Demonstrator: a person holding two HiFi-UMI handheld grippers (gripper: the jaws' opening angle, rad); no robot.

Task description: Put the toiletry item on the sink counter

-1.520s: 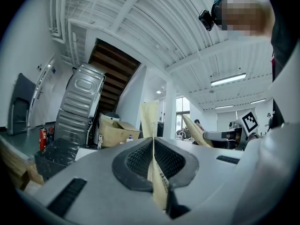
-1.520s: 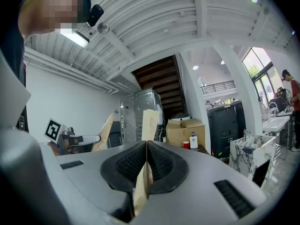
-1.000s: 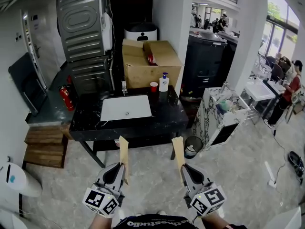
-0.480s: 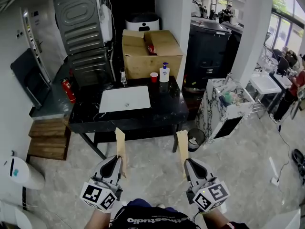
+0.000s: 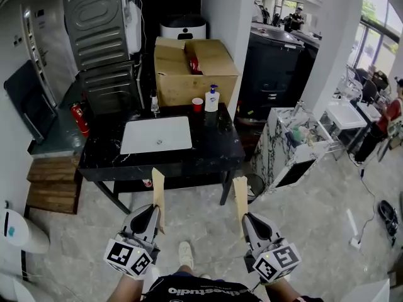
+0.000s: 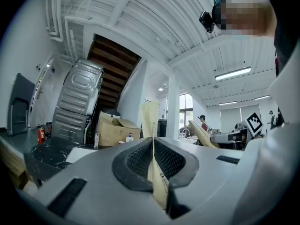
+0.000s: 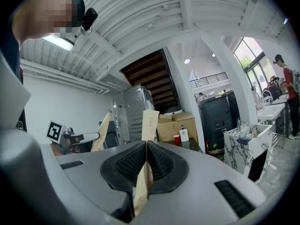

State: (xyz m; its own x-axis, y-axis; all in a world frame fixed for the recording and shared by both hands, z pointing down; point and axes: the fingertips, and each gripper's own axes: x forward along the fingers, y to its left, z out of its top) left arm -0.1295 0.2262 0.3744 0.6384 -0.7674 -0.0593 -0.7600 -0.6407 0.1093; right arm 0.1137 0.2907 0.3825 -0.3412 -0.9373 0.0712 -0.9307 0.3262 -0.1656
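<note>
Head view: the left fingers (image 5: 150, 220) pinch a flat tan paper sachet (image 5: 158, 190) and the right fingers (image 5: 250, 224) a second tan sachet (image 5: 240, 197). The black marble sink counter (image 5: 214, 145) lies well ahead of both.

Left gripper view: the fingers are closed on the sachet's lower end only, so it could slip out.

Right gripper view: the grip is equally thin, and an early release would likely drop the sachet on the floor.

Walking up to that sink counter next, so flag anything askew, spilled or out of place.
A grey ribbed metal unit leans tilted behind the counter, looking precarious. An open cardboard box stands behind the sink. No spill shows.
</note>
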